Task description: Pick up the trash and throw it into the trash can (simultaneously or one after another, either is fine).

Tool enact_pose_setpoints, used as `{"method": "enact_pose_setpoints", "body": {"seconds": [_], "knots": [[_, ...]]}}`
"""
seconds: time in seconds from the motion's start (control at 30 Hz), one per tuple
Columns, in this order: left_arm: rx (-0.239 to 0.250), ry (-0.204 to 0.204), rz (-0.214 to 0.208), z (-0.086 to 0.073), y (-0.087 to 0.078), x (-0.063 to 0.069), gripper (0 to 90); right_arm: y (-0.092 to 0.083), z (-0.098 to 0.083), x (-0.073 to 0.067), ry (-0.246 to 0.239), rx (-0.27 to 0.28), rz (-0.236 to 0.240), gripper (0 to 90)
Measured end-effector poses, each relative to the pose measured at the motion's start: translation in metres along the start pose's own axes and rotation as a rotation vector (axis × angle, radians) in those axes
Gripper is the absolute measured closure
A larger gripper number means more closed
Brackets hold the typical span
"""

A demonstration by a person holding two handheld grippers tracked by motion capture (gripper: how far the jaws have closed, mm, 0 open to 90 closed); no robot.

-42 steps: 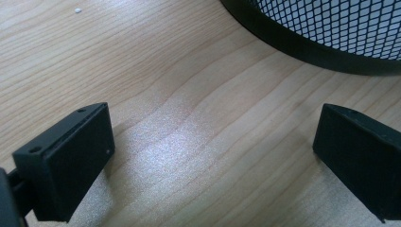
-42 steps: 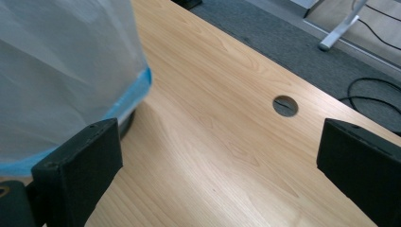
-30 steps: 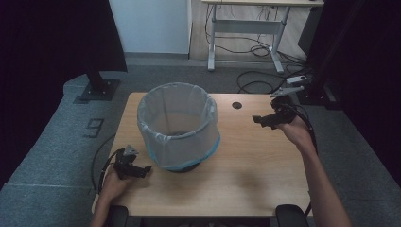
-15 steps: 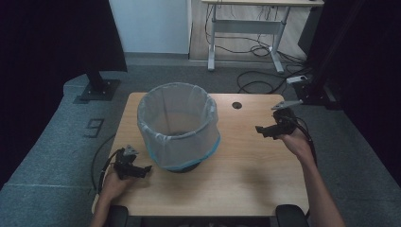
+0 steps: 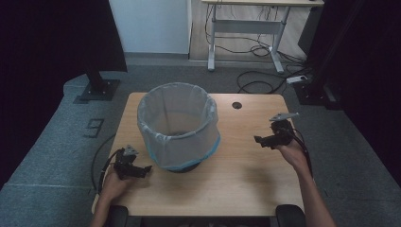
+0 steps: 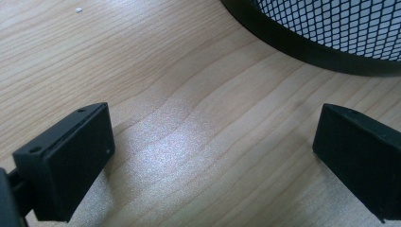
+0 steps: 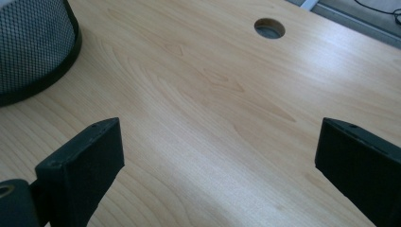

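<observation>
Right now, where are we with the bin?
Done: the liner bag looks fitted, folded over the rim of the mesh bin, which stands upright on the table. In hand: nothing. Left tongs and right tongs are both open over bare wood. Left: no further step is evident.

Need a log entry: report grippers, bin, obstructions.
Left gripper open, low beside bin. Right gripper open, over bare table. Bin upright, bag-lined, untouched. Nothing in the way.
</observation>
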State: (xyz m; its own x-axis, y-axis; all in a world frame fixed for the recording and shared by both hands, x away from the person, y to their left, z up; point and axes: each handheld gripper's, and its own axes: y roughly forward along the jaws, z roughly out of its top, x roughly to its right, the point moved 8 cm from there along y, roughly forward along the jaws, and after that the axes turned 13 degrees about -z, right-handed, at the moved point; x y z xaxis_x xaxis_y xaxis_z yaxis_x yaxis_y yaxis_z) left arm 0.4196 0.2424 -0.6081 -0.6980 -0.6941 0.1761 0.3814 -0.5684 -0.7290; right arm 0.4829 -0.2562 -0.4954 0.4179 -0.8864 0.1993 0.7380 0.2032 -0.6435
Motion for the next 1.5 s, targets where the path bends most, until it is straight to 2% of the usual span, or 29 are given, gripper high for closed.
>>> {"method": "enact_pose_setpoints", "body": {"seconds": [0.27,0.7,0.87,1.17,1.33,1.5], "knots": [[0.0,0.0,0.0,0.0,0.0,0.0,0.0,0.008,-0.018,-0.007,-0.005,-0.011,-0.005,1.5],[0.002,0.0,0.001,0.0,0.0,0.0,0.0,0.024,-0.054,-0.027,-0.035,-0.031,0.005,1.8],[0.002,0.0,0.001,0.0,0.0,0.0,0.0,0.027,-0.063,-0.035,-0.042,-0.033,0.007,1.9],[0.002,0.0,0.001,0.0,0.0,0.0,0.0,0.039,-0.084,-0.05,-0.074,-0.086,0.014,2.0],[0.002,0.0,0.001,0.0,0.0,0.0,0.0,0.045,-0.096,-0.062,-0.051,-0.083,0.055,1.7],[0.001,0.0,0.001,0.0,0.0,0.0,0.0,0.046,-0.099,-0.065,-0.021,-0.055,0.077,1.5]]}}
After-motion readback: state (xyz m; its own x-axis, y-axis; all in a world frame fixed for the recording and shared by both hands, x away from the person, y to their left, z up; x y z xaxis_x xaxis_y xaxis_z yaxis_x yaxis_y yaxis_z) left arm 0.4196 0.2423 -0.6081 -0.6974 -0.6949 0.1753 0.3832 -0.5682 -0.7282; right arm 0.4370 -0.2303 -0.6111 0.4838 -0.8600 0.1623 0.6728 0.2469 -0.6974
